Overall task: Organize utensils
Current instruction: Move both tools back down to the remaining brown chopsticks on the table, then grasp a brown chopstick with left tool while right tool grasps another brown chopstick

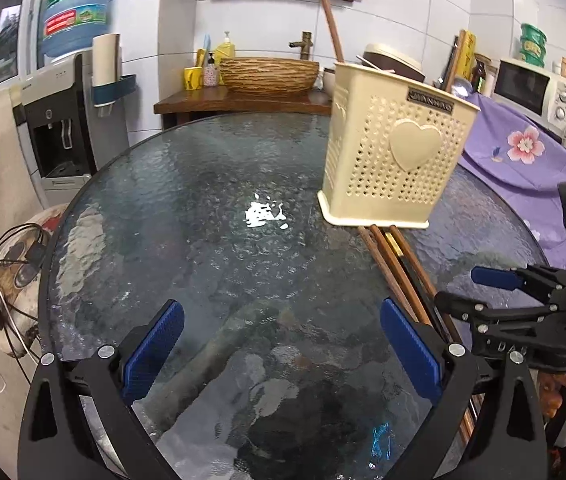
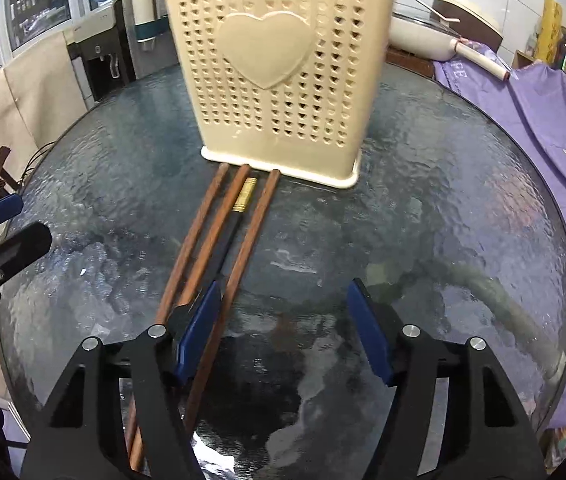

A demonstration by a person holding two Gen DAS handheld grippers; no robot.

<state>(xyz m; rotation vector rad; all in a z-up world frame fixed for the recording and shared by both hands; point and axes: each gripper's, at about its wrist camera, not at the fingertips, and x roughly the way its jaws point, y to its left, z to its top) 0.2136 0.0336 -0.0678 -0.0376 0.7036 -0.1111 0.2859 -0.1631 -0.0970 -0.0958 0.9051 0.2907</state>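
Four chopsticks lie side by side on the glass counter (image 2: 463,208), three brown wooden chopsticks (image 2: 203,240) and one black chopstick with a gold cap (image 2: 243,200), their far ends just short of the base of the cream utensil holder (image 2: 279,80), which stands upright and looks empty from here. The right claw (image 2: 283,332) hangs low over their near ends with its jaws partly open and nothing gripped; its left pad sits over the bundle while the right pad stands well clear on bare glass. Closing from this offset would probably catch only the rightmost stick or shove the others sideways, and round sticks on slick glass roll and scatter easily. The pads could also scrape the glass if the claw comes down too steeply. The left claw (image 1: 283,356) is wide open and empty over bare counter, near the right claw; the two could knock together if both reach in.
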